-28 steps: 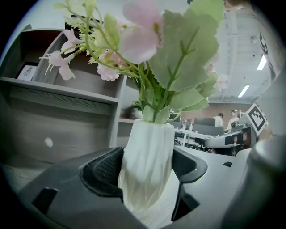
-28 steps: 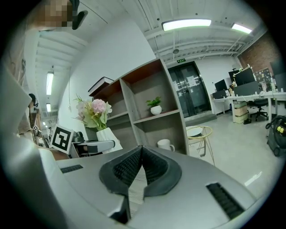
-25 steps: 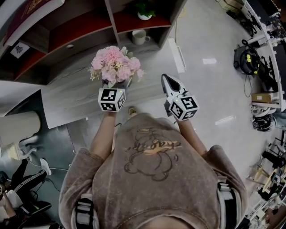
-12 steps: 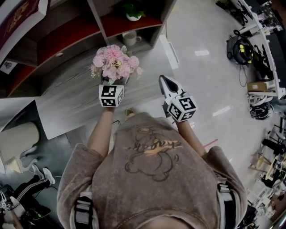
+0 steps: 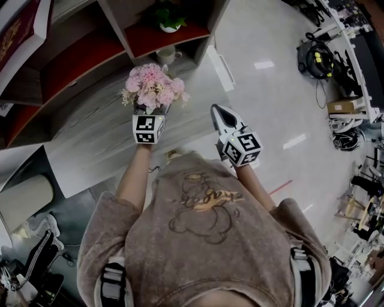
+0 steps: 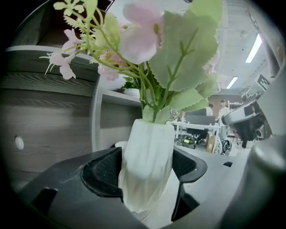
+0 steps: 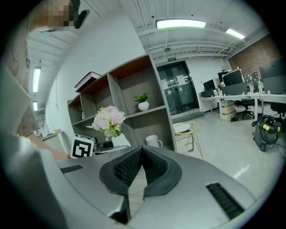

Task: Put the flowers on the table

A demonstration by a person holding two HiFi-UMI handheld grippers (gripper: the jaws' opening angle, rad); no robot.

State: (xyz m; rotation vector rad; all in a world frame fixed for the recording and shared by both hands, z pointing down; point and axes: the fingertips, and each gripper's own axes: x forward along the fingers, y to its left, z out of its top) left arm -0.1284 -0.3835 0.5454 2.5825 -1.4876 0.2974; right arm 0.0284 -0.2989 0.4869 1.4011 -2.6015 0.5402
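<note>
the shelf unit (image 5: 78,57) stands just beyond the left tool (image 5: 150,114), and the pale grey desk (image 5: 90,150) spreads beneath that tool and off to its left. the flowers (image 5: 153,87), a pink bunch with green leaves, rise right above it. their ribbed white vase (image 6: 147,165) sits between its jaws, which are clamped on the lower body, one dark pad on each side. the vase looks close to upright. from here i cannot tell whether its foot is on the desk or a shade above it. the right tool (image 5: 219,114) hangs to the right of the left one, well clear of the vase, its jaws pressed together on nothing.

to my eye the step in hand is the setting down. it wants doing straight: the vase should come down level, so the whole foot meets the wood at once, on the bare stretch under the tool and short of the shelves ahead, where a white mug (image 5: 168,56) and a little potted plant (image 5: 167,17) sit. the bunch looks top-heavy for so narrow a vase, so i'd part the jaws only once it stands by itself. open them evenly, then draw the tool straight back so neither pad drags the vase over.
</note>
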